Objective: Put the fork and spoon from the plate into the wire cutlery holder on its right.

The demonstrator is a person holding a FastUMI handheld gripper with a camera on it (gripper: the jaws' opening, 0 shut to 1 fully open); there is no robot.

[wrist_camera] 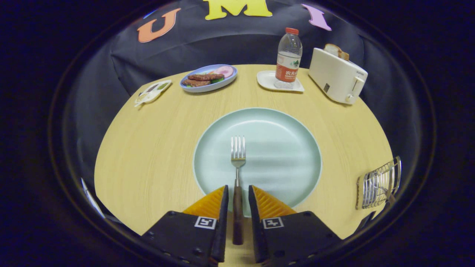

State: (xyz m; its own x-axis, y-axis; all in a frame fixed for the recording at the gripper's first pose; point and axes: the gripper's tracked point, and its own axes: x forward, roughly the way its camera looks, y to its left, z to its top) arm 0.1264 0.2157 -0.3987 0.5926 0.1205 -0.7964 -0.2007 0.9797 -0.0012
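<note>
**Fork pickup: claw astride handle, not yet clamped**

Advice: close squarely on the dark handle, lift level, then carry right to wire cutlery holder (379, 184) at table (148, 155) edge. Fork (238, 174) lies on plate (257, 157), tines fwd, handle betw. fingers of claw (237, 196). Jaws parted, small gaps both sides.

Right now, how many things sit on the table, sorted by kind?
Plates: 3 (green plate, food plate, small white plate)
Cutlery: 1 (fork, its handle between the open gripper fingers)
Bottle: 1
Toaster: 1
Wire holder: 1
Packet: 1
Total: 8
</note>
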